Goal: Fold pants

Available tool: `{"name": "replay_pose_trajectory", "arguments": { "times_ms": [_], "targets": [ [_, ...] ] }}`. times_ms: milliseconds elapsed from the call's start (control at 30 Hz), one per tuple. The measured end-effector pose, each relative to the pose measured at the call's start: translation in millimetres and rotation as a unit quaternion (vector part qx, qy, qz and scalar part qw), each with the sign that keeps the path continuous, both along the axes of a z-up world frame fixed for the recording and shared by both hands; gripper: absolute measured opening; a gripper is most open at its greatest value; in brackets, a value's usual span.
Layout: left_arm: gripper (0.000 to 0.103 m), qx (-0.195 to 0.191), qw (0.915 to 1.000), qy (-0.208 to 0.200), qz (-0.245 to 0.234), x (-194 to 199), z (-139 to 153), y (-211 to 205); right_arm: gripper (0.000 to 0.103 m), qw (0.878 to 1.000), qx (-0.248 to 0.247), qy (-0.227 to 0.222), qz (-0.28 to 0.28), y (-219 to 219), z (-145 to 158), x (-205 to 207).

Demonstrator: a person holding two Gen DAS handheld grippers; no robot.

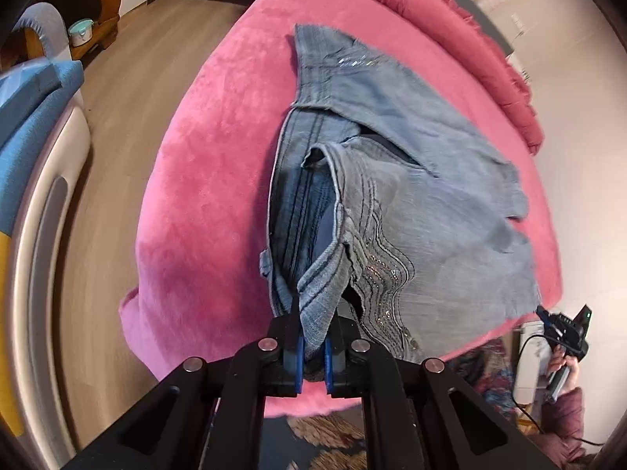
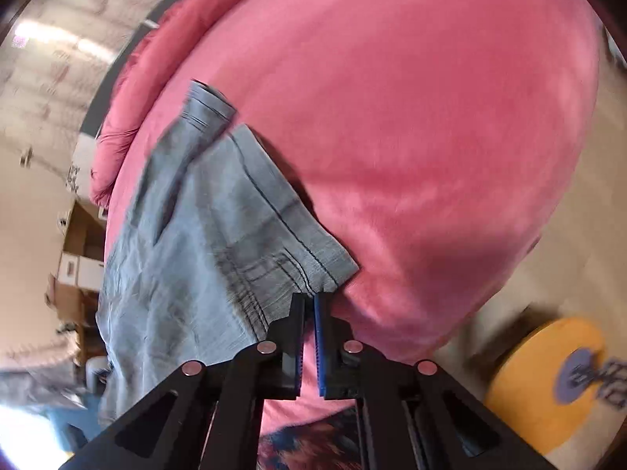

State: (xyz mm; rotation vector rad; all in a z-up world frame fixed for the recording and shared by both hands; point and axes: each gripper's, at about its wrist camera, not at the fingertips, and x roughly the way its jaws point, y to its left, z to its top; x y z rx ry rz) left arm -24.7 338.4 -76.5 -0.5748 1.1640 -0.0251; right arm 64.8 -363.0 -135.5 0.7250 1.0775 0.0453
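Observation:
Light blue jeans [image 1: 411, 196] with sequin trim lie spread on a pink bed cover [image 1: 219, 164]. My left gripper [image 1: 313, 337] is shut on the waistband, which is bunched between its blue pads and lifted a little off the bed. In the right wrist view the jeans [image 2: 203, 243] lie to the left. My right gripper [image 2: 310, 301] is shut, its tips at the near corner of the denim, and no cloth shows between its pads. The left wrist view shows the right gripper [image 1: 544, 313] in a person's hand at the jeans' lower right corner.
A darker pink quilt [image 1: 470, 27] is heaped along the bed's far side. Wooden floor [image 1: 129, 90] lies to the left, with a blue and beige chair [image 1: 43, 125]. A yellow round stool [image 2: 548, 376] stands on the floor at the right, and cardboard boxes [image 2: 78, 258] stand at the left.

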Motion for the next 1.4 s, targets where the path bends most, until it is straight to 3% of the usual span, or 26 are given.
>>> {"name": "replay_pose_trajectory", "arguments": {
  "times_ms": [67, 167, 200, 300, 400, 467, 600, 733, 800, 867, 967, 1167, 1267, 1333, 1400],
  "targets": [
    [0.007, -0.014, 0.9999, -0.009, -0.003, -9, 7, -4, 0.003, 1.0, -0.013, -0.019, 0.004, -10, 26, -17],
    [0.009, 0.009, 0.9999, 0.011, -0.009, -8, -3, -13, 0.003, 0.999, -0.036, -0.03, 0.007, -21, 51, -41],
    [0.014, 0.014, 0.9997, 0.012, -0.014, -7, -7, -16, 0.003, 0.999, -0.049, -0.024, 0.008, -22, 51, -43],
    [0.024, 0.002, 0.9991, 0.04, 0.013, -6, -25, -12, 0.003, 0.997, -0.073, 0.008, 0.007, -19, 35, -40],
    [0.034, -0.007, 0.9991, 0.027, 0.031, -22, -25, -1, 0.003, 0.995, -0.095, 0.039, 0.011, -14, 11, -35],
    [0.034, -0.022, 0.9987, 0.013, 0.043, -38, -22, 7, 0.003, 0.994, -0.099, 0.052, 0.005, -12, 1, -32],
    [0.032, -0.004, 0.9982, 0.01, 0.059, -62, -21, 16, 0.006, 0.993, -0.093, 0.067, -0.008, -10, -15, -28],
    [0.032, 0.004, 0.9959, -0.057, 0.07, -66, -9, 17, 0.022, 0.995, -0.07, 0.063, -0.012, -6, -22, -23],
    [0.032, 0.009, 0.9946, -0.079, 0.067, -57, -4, 19, 0.025, 0.996, -0.057, 0.063, -0.02, -5, -22, -23],
    [0.036, -0.014, 0.9937, -0.103, 0.041, -38, 0, 20, 0.025, 0.995, -0.069, 0.072, -0.021, -2, -20, -21],
    [0.067, -0.06, 0.99, -0.126, -0.022, -8, -3, 17, 0.025, 0.992, -0.089, 0.084, -0.021, 4, -17, -17],
    [0.068, -0.116, 0.9799, -0.101, -0.127, 42, -27, 19, 0.025, 0.986, -0.12, 0.115, -0.03, 16, -15, -9],
    [0.066, -0.16, 0.9682, -0.08, -0.175, 55, -40, 17, 0.025, 0.981, -0.136, 0.135, -0.04, 24, -17, -5],
    [0.066, -0.21, 0.9512, -0.073, -0.214, 58, -45, 15, 0.025, 0.977, -0.141, 0.148, -0.051, 29, -18, -3],
    [0.056, -0.211, 0.9408, -0.072, -0.255, 54, -40, 8, 0.025, 0.974, -0.15, 0.161, -0.058, 34, -19, 0]
  ]
}}
